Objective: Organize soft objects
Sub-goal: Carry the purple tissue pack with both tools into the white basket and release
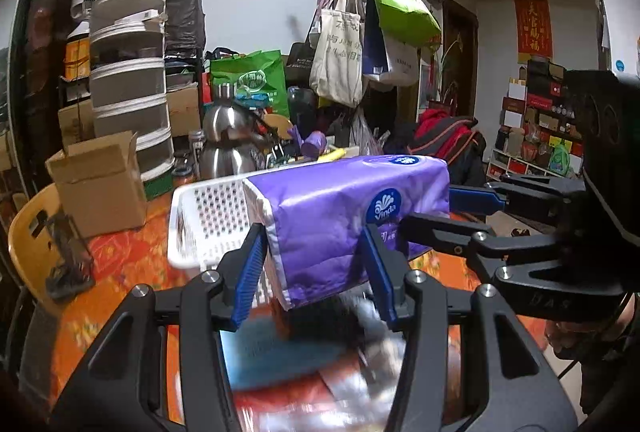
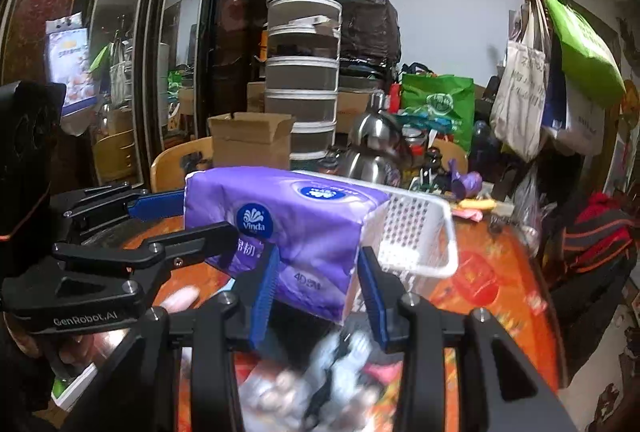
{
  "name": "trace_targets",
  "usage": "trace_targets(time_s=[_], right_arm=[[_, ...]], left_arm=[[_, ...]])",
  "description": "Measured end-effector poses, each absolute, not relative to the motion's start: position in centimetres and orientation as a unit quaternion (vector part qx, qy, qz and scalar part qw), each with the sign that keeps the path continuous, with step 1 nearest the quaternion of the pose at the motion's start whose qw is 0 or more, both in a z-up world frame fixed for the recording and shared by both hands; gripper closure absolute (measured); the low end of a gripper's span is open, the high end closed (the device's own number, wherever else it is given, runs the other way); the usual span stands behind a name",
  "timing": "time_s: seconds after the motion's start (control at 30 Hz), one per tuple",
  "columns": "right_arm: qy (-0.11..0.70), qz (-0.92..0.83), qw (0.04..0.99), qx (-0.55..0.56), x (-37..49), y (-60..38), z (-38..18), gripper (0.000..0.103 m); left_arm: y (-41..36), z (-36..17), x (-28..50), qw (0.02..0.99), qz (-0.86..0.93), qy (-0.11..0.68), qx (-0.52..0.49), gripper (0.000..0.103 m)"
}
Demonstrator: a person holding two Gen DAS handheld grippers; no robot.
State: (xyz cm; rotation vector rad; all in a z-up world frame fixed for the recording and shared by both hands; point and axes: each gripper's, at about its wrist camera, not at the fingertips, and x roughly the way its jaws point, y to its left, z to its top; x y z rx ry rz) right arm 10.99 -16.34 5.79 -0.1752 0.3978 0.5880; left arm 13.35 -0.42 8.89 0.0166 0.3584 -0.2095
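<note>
A purple Vinda tissue pack (image 1: 340,208) (image 2: 304,224) hangs in the air above the orange table, held at both ends. My left gripper (image 1: 316,272) is shut on one end, its blue pads (image 1: 250,272) pressing the wrapper; the right wrist view shows it reaching in from the left (image 2: 188,220). My right gripper (image 2: 318,284) is shut on the other end and enters the left wrist view from the right (image 1: 440,212). Just behind the pack stands a white perforated basket (image 1: 208,216) (image 2: 416,232). Blurred soft items (image 2: 340,364) lie on the table below.
A cardboard box (image 1: 100,184) and steel kettles (image 1: 228,136) stand behind the basket. A yellow chair (image 1: 28,244) is at the table's left edge. A coat rack hung with bags (image 1: 352,32) and a red-black backpack (image 2: 596,232) stand beyond the table.
</note>
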Motion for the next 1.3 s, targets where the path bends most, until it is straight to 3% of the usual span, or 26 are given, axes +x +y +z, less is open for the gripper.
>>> trace_targets(time_s=[0.17,0.33,0.67,1.17,1.23,1.3], right_arm=[[0.199,0.273,0.937,-0.092,15.7,-15.8,8.6,0.064],[0.228,0.27,0.932,-0.084,21.5,-15.0,9.5,0.064],[0.296,0.292,0.908,-0.048,30.6,-13.7,5.8,0.064],[0.367,0.298,0.881,-0.031,35.6,-11.8,0.1,0.064],[0.371,0.295,0.88,-0.032,35.8,-11.7,-0.3,0.064],[0.377,0.285,0.881,-0.035,35.9,-11.8,-0.5,0.063]], left_arm=[[0.7,11.9,20.7,0.973,-0.117,0.199,-0.012,0.057],[2.3,11.7,26.8,0.965,-0.119,0.229,-0.038,0.057],[4.7,6.2,35.9,0.943,-0.096,0.312,-0.065,0.057],[7.0,0.0,39.5,0.922,-0.071,0.363,-0.114,0.057],[7.3,0.0,39.3,0.923,-0.065,0.36,-0.115,0.054],[7.5,0.3,39.0,0.925,-0.057,0.357,-0.114,0.041]])
